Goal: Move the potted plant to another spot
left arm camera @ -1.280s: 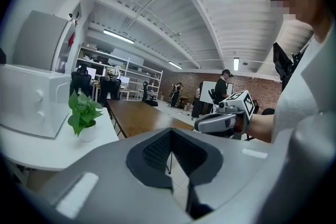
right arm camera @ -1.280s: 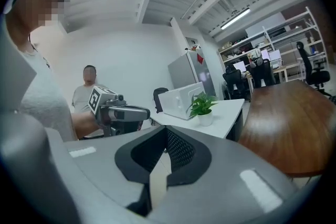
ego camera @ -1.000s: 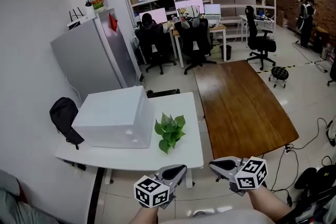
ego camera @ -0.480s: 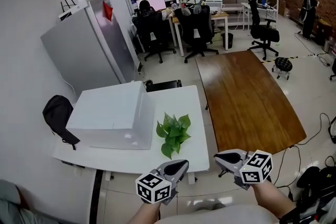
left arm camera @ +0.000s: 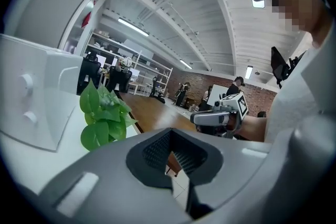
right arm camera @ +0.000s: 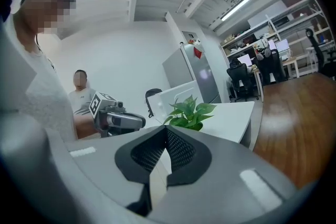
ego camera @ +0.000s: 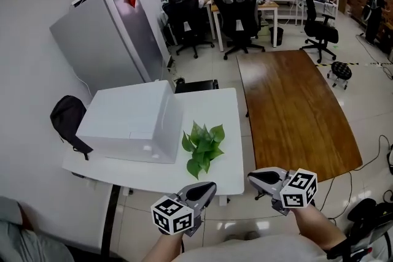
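Observation:
The potted plant (ego camera: pixel 202 147), a small bunch of green leaves, stands on the white table (ego camera: pixel 230 172) near its front edge, right of a white box. Its pot is hidden under the leaves. My left gripper (ego camera: pixel 207 187) is shut and empty, just off the table's near edge and below the plant. Further right, beyond the table's corner, my right gripper (ego camera: pixel 254 177) is also shut and empty. The plant (left arm camera: pixel 102 113) shows left of the left gripper's (left arm camera: pixel 173 157) closed jaws. In the right gripper view the plant (right arm camera: pixel 190 112) stands above the right gripper's (right arm camera: pixel 165 136) closed jaws.
A big white box (ego camera: pixel 132 123) fills the table's left half. A black backpack (ego camera: pixel 64 116) hangs at the table's left end, and a grey cabinet (ego camera: pixel 104 46) stands behind. To the right lies a brown wooden tabletop (ego camera: pixel 295 107). Office chairs and desks stand further back.
Both grippers have come a little nearer to the table's front edge and slightly lower. The plant stands where it was. Both jaws stay shut.

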`<state>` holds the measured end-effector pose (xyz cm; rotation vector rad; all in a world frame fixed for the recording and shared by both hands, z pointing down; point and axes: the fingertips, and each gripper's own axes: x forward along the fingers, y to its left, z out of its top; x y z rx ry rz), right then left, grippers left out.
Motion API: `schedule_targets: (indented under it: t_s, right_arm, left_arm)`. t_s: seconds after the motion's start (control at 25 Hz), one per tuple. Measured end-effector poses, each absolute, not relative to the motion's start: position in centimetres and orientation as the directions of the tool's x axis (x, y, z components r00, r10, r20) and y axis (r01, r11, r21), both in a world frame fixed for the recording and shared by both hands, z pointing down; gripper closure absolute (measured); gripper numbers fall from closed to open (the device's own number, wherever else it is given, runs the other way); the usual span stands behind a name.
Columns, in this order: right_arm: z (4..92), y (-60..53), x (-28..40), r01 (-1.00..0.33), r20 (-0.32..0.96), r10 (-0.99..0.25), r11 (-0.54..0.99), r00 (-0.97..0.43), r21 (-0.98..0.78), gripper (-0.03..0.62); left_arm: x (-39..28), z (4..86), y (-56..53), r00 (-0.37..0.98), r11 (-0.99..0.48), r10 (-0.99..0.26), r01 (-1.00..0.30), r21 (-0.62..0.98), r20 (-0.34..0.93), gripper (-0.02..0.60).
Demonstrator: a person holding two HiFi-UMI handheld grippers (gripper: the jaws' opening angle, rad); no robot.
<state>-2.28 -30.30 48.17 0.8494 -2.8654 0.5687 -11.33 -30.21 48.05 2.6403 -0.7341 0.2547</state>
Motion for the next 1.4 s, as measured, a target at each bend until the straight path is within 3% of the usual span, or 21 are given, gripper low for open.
schedule_targets:
  t_s: [0.2, 0.44, 0.6, 0.8, 1.04, 1.4]
  right_arm:
    - [51.2, -32.3, -3.4, -0.565, 0.24, -0.514, 0.785, -0.823, -0.255, 0.583]
    - [55.1, -34.4, -7.2, -0.542, 0.319, -0.473, 0.822, -0.821, -0.176, 0.353]
    - [57.6, -37.3, -8.8, -0.568, 0.359, -0.501, 0.816, -0.788, -0.107, 0.242]
    - [61.3, -42.2, -10.1, -0.64, 0.408, -0.59, 0.768, -0.697, 0.016, 0.206]
    - [65.2, -44.9, -13.3, -0.597, 0.458, -0.547, 0.801, -0.701, 0.043, 0.111]
    - [67.0, -47.7, -15.9, -0.576, 0.453, -0.519, 0.817, -0.724, 0.016, 0.094]
  left_arm:
    - [-14.1, 49.2, -29.8, 0.815, -0.741, -0.503, -0.578, 0.342, 0.288, 0.584]
    - [-17.5, 50.1, -28.5, 0.784, -0.699, -0.535, -0.62, 0.355, 0.315, 0.584]
    - [-19.9, 50.7, -28.0, 0.755, -0.666, -0.561, -0.655, 0.357, 0.338, 0.584]
    - [-22.7, 51.3, -27.1, 0.718, -0.622, -0.589, -0.696, 0.359, 0.371, 0.584]
    - [-24.7, 51.7, -26.4, 0.695, -0.596, -0.602, -0.719, 0.358, 0.394, 0.584]
    - [-26.5, 52.6, -26.6, 0.671, -0.576, -0.602, -0.74, 0.348, 0.432, 0.584]
